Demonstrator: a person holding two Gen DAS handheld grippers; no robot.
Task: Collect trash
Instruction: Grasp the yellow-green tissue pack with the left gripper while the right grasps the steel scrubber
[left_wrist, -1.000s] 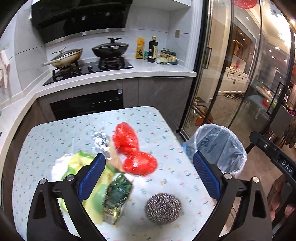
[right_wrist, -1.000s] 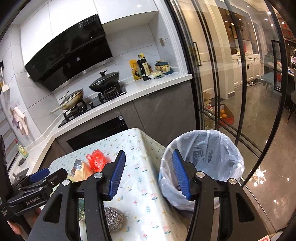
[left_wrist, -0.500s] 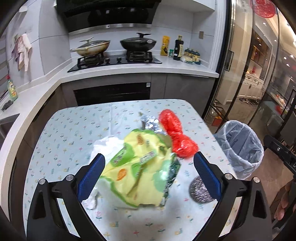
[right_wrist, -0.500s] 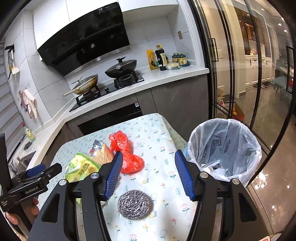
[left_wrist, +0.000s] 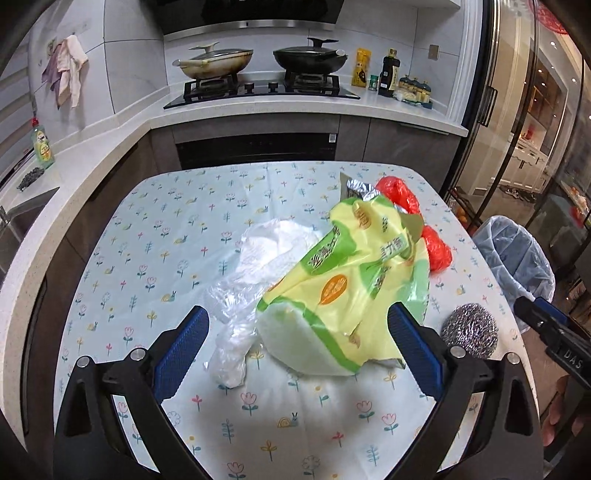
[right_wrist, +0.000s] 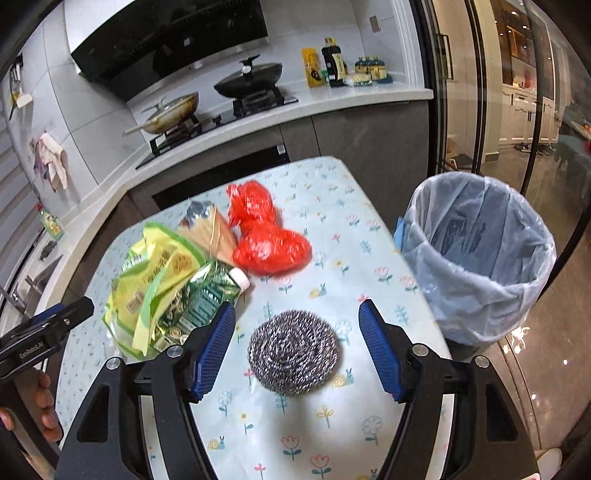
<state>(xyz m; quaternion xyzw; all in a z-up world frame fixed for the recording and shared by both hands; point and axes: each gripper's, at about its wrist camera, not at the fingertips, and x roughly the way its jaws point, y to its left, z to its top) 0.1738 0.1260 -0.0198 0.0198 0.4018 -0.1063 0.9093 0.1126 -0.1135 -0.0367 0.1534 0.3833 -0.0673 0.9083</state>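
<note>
A steel wool scourer (right_wrist: 293, 350) lies on the flowered tablecloth (right_wrist: 332, 206), between the blue pads of my right gripper (right_wrist: 297, 321). Its jaws are opening and the pads stand clear of the scourer. My left gripper (left_wrist: 297, 332) is open, low over a yellow-green snack bag (left_wrist: 351, 295) and a crumpled clear plastic bag (left_wrist: 236, 332). Neither pad touches them. White tissue (left_wrist: 280, 243) lies behind. A red plastic bag (right_wrist: 266, 236), a green pouch (right_wrist: 199, 302) and a foil wrapper (right_wrist: 210, 229) sit in the pile.
A trash bin (right_wrist: 476, 258) lined with a pale blue bag stands on the floor off the table's right edge. Behind the table runs a counter with a hob (left_wrist: 266, 88), two pans and bottles. Glass doors are at the right. A hand (right_wrist: 40, 398) holds the left gripper.
Both grippers came down toward the table. The left swung left from the red bag onto the yellow-green bag. The right swung from the bin to the scourer and its jaws widened.
</note>
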